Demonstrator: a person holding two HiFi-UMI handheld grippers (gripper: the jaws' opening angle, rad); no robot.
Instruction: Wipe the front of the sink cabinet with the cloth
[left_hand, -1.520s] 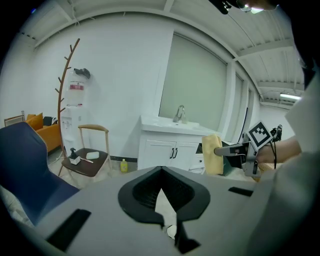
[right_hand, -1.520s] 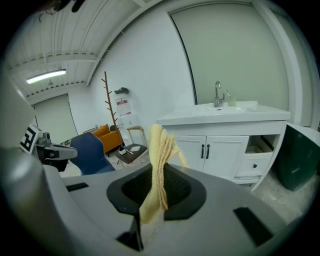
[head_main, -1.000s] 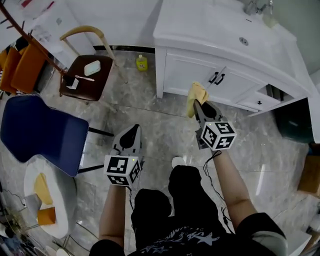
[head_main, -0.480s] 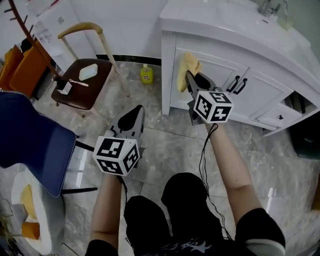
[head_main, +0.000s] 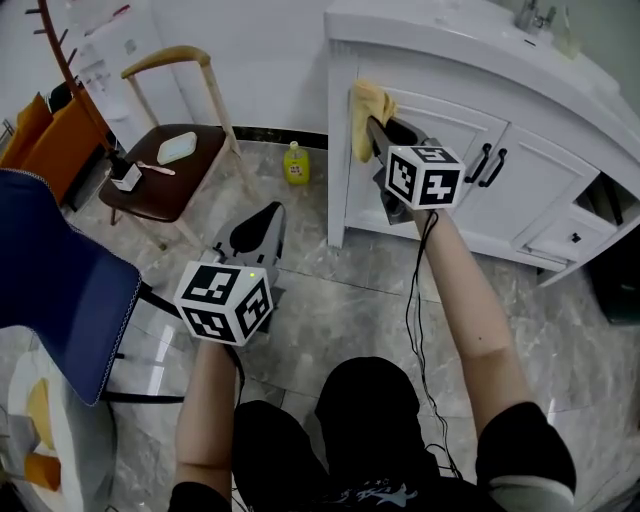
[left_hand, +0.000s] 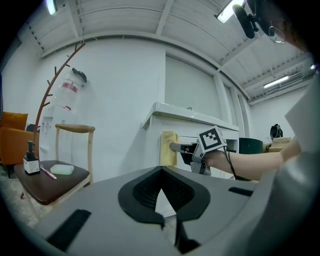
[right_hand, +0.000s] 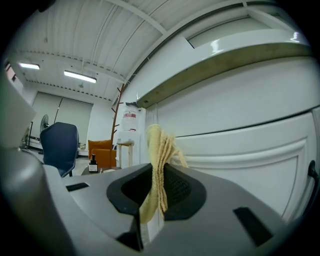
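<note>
Grey marble floor, white wall behind. White sink cabinet at upper right, panelled doors with dark handles. Blue chair at left edge; wooden chair with brown seat beside the wall.

Left gripper held low over the floor, well apart from the cabinet, jaws pressed together with nothing between them.

Right gripper raised to the cabinet's upper left corner, just under the counter edge. Jaws pinch the cloth. Cloth stands out past the jaw tips and lies against the cabinet front.

Cloth: pale yellow, soft weave, bunched in several upright folds, one end hanging down between the jaws.

Small yellow bottle on the floor by the cabinet's left side.
</note>
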